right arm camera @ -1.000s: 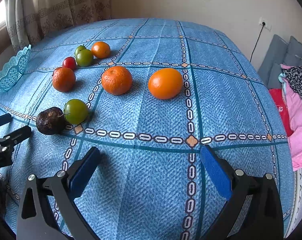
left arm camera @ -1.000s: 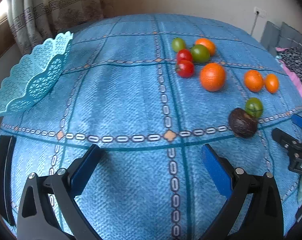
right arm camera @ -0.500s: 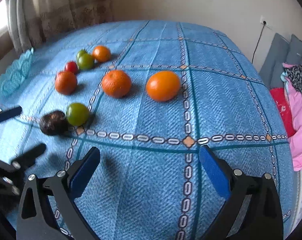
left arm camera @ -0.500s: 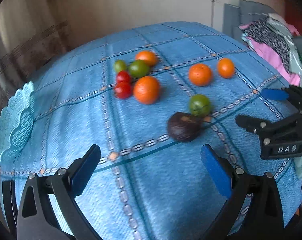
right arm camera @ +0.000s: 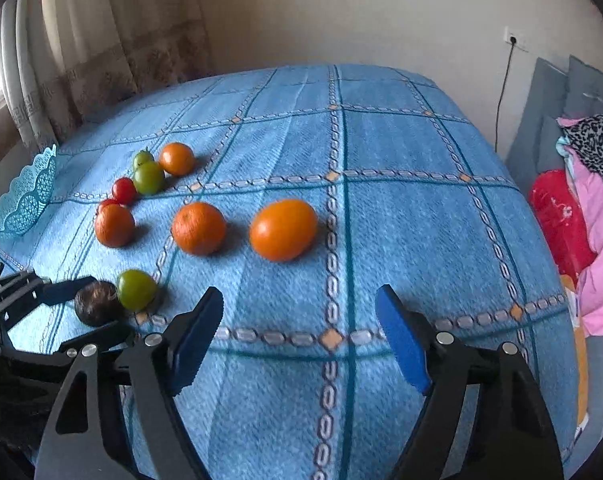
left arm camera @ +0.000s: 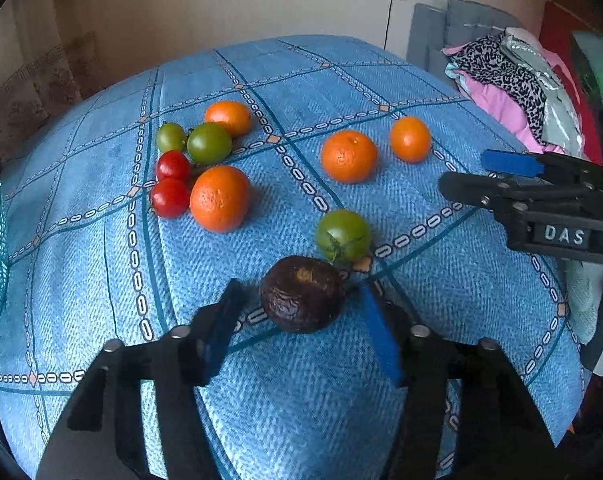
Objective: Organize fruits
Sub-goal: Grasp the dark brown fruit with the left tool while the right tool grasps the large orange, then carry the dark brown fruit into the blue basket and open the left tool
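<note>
1. Turquoise lattice plastic forms the basket (right arm camera: 23, 200), which sits at the surface's left edge, well apart from the fruit; its inside faces away, so its contents cannot be told.
2. Taking the dark brown fruit (left arm camera: 301, 294) as landmark: the left claw (left arm camera: 297, 320) stands open with a blue pad on each side of it, apart from its skin.
3. Just behind and to the right of the dark fruit, a green tomato (left arm camera: 342, 235) touches it.
4. Farther back on the left lies a cluster: a big orange (left arm camera: 219, 198), two red tomatoes (left arm camera: 169, 197), two more green tomatoes (left arm camera: 208, 143) and a smaller orange (left arm camera: 228, 117).
5. Behind the dark fruit on the right lie two more oranges (left arm camera: 348, 156).
6. The right claw (right arm camera: 299, 336) hovers open to the dark fruit's right, holding nothing.
7. Blue checked cloth (right arm camera: 401, 152) covers the surface.
8. Curtains (right arm camera: 73, 40), a pale wall with a socket (right arm camera: 515, 38), and piled clothes (right arm camera: 593, 184) surround it.
</note>
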`<act>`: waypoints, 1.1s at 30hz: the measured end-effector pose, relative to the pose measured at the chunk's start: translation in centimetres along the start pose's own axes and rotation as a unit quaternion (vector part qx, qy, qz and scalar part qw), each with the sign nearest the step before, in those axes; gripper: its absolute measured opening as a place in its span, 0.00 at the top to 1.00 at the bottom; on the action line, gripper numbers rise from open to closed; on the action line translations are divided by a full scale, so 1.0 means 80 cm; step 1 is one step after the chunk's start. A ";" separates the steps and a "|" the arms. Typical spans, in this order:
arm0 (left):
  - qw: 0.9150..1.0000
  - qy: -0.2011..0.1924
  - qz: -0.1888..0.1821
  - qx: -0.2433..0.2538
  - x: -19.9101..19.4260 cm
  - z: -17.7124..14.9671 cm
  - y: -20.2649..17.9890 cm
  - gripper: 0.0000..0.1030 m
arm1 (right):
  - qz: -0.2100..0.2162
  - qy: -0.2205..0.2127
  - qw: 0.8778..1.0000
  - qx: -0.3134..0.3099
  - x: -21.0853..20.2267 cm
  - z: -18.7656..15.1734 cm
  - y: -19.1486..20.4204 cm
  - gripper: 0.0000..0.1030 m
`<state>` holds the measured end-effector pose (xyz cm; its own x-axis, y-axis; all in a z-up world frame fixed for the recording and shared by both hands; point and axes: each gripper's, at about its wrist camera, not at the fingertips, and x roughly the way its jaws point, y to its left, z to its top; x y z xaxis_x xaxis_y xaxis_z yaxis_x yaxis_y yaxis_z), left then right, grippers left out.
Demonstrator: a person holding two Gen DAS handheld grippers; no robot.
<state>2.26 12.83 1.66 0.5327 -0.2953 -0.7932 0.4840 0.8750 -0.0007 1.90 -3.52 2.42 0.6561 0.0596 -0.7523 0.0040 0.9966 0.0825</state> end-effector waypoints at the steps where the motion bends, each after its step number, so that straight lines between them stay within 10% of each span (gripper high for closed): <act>1: 1.000 -0.002 -0.002 0.000 -0.001 0.000 0.000 0.55 | 0.001 -0.001 1.000 -0.001 0.002 0.003 0.001 0.24; 21: 0.998 -0.024 0.005 -0.057 -0.033 -0.011 0.037 0.61 | 0.021 0.008 1.000 -0.004 0.054 0.037 0.021 0.61; 33: 0.992 -0.059 0.041 -0.099 -0.081 -0.008 0.094 0.61 | 0.022 -0.032 0.999 0.016 0.013 0.039 0.024 0.61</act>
<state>2.02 21.60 6.40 0.6486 -0.2524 -0.7180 0.2954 0.9530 -0.0681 4.94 -1.73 3.85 0.7026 0.0978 -0.7048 -0.0018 0.9907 0.1358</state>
